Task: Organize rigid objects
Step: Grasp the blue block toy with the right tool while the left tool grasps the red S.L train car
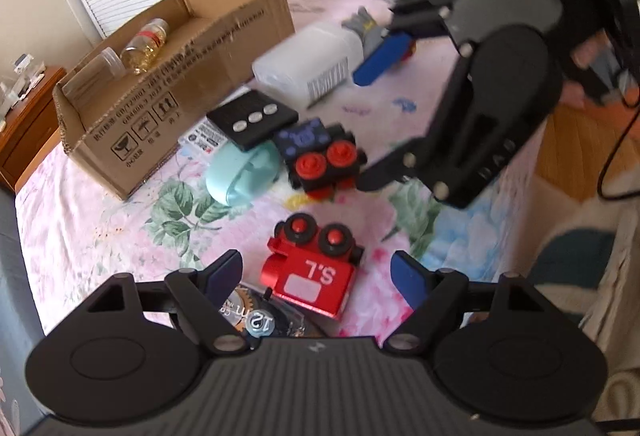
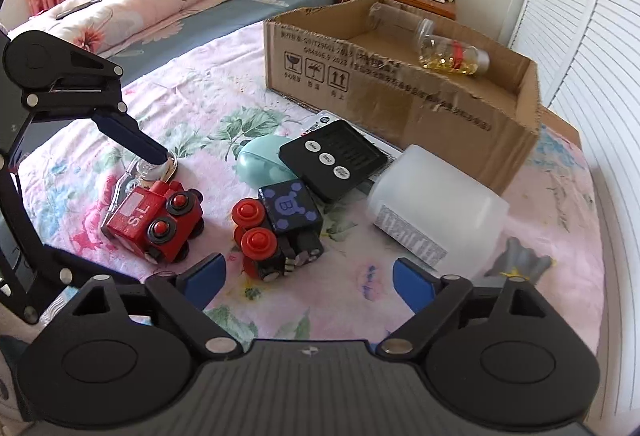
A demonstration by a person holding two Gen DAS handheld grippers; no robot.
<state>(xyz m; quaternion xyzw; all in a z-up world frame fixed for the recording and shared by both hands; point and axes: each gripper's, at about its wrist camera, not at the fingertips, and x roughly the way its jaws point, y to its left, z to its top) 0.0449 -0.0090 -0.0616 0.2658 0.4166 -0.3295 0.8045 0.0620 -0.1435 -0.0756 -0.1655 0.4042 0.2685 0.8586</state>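
Red toy train (image 2: 154, 222) marked "S.L"; timer (image 2: 334, 159) beside.

Before me on the floral bedspread (image 2: 200, 83) lie a red toy engine (image 2: 154, 222) marked "S.L" on its side, a black one (image 2: 280, 232) with red wheels, a mint case (image 2: 260, 159), a black timer (image 2: 334, 159) and a toppled white jar (image 2: 436, 211). A glass bottle (image 2: 454, 55) lies in the cardboard box (image 2: 400, 91).

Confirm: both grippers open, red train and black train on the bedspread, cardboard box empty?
Not quite: the cardboard box isn't empty. The right wrist view shows a clear jar of yellow contents lying inside. Left gripper and right gripper are open; red train and black train sit on the bedspread.
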